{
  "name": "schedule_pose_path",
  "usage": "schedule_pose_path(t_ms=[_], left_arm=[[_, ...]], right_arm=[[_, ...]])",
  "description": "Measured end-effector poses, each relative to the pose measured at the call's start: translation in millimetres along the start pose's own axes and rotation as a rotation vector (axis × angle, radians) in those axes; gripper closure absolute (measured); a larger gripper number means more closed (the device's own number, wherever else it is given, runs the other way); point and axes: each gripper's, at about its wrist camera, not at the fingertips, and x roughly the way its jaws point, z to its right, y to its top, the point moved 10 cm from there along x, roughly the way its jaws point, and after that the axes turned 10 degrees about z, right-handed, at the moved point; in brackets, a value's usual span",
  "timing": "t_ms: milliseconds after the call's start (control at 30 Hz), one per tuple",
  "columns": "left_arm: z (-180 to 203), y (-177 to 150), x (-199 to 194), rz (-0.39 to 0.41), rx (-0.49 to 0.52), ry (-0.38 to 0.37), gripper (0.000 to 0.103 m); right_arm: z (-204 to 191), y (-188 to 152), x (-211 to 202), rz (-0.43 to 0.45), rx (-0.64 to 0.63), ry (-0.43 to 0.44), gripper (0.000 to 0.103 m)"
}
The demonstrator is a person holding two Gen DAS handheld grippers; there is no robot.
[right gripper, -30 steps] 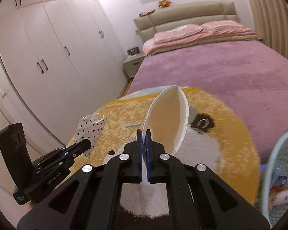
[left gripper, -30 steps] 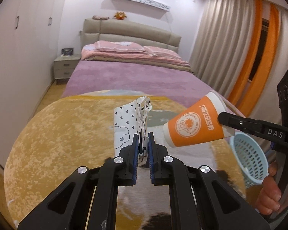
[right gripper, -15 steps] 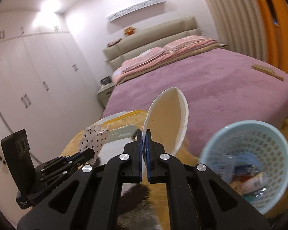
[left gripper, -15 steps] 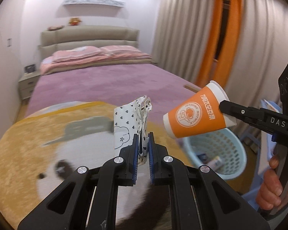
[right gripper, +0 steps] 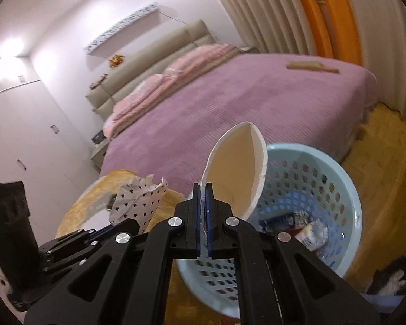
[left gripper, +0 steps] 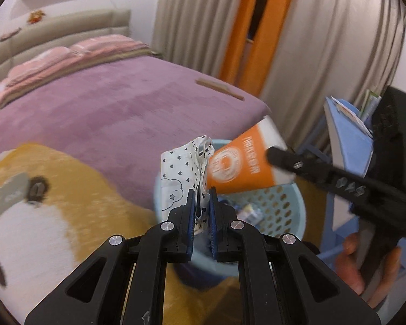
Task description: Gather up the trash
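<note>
My left gripper (left gripper: 202, 203) is shut on a white paper bag with black hearts (left gripper: 181, 173), held above the near rim of a light blue perforated basket (left gripper: 284, 205). My right gripper (right gripper: 203, 203) is shut on the rim of an orange paper cup (right gripper: 241, 168), tilted over the same basket (right gripper: 324, 189). In the left wrist view the cup (left gripper: 243, 165) shows orange with a white logo, right beside the bag. In the right wrist view the bag (right gripper: 138, 203) sits at the left. The basket holds several wrappers (right gripper: 311, 233).
A bed with a purple cover (left gripper: 108, 108) lies behind the basket. A round yellow panda rug (left gripper: 40, 203) covers the floor at left. Beige and orange curtains (left gripper: 257, 40) hang behind. A blue rack with books (left gripper: 349, 135) stands at right of the basket.
Both grippers swung right and down from the rug towards the basket, with the bag and the cup still held. The basket is now directly under them.
</note>
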Motion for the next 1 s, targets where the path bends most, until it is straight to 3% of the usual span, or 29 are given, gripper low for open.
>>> schedule_pose_path(t_ms=[100,167,233,300,333,433,633,1000], left_arm=[[16.7,1.0,16.7,-0.01,0.026,-0.009,0.09],[21.9,0.1,24.4,-0.018,0.029,-0.021,0.059],[24.3,-0.5,26.3,-0.008,0.041,-0.015,0.048],[25.3,-5.4,27.8,-0.016,0.047,-0.018,0.044],[25.1,-6.2,27.9,-0.018,0.041,-0.025,0.041],[20.0,-8.5,24.4,-0.013,0.021,-0.029,0.031],[5.7,-7.8,-0.5,0.03,-0.026,-0.03,0.024],[-35.0,-0.6,-75.2,0.178,-0.105,0.074,0.015]], right_arm=[[22.3,-13.6,14.2,-0.047,0.039,-0.032,0.1],[38.4,-21.3,21.4,-0.072,0.065,-0.066,0.097],[52.7,-28.6,22.2,-0.089,0.097,-0.08,0.087],[61.6,-29.9,19.8,-0.084,0.101,-0.111,0.054],[66.3,-28.6,14.2,-0.066,0.1,-0.129,0.049],[65.1,-25.9,1.6,-0.046,0.088,-0.131,0.048],[45.3,-25.1,-14.5,-0.037,0.047,-0.103,0.047],[-17.0,-30.4,-36.5,-0.009,-0.062,-0.071,0.035]])
